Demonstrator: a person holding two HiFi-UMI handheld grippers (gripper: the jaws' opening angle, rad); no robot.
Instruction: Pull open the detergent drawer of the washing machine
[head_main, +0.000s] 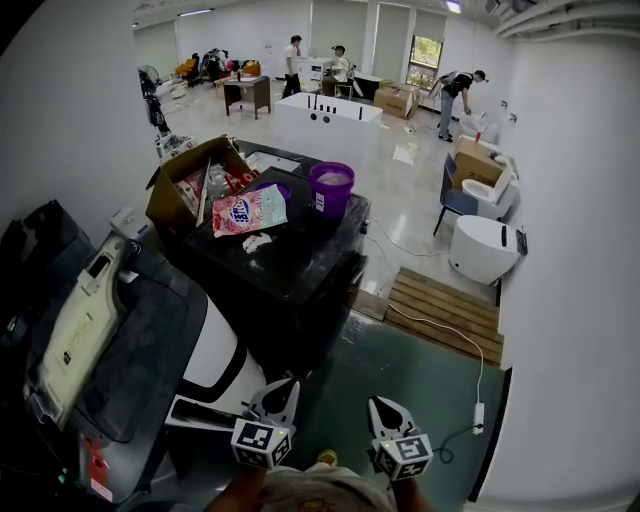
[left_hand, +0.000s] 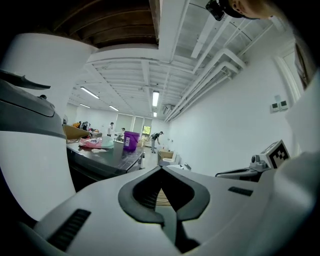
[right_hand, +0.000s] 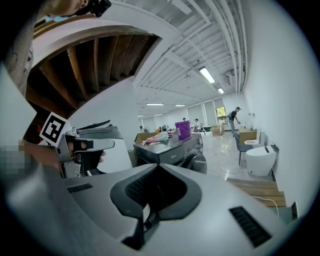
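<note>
On my left, the left gripper (head_main: 284, 386) hung low at the bottom of the head view. Its jaws were clenched together on nothing, and its own view showed the tips meeting with only the room beyond them. Ahead of it, further up the frame, stood the dark washing machine (head_main: 290, 262), well apart from both claws. Its top was loaded, left to right, with a cardboard box (head_main: 185, 180), a detergent bag (head_main: 248, 210) and a purple bucket (head_main: 331, 188). I could not pick out the detergent drawer itself. The face turned toward me was in shadow in the head view, and the right gripper view gave me only a dark control band (right_hand: 167, 151) above the round door (right_hand: 202, 162). I judged that the drawer sat in that band, toward its left end, lying lengthwise across the front and sliding out toward me, so the reach was straight forward. As I read it, that put the left claw on the nearer side. On my right, the right gripper (head_main: 384, 406) was likewise clamped shut and empty beside its partner, with the machine's front beyond its tips.
</note>
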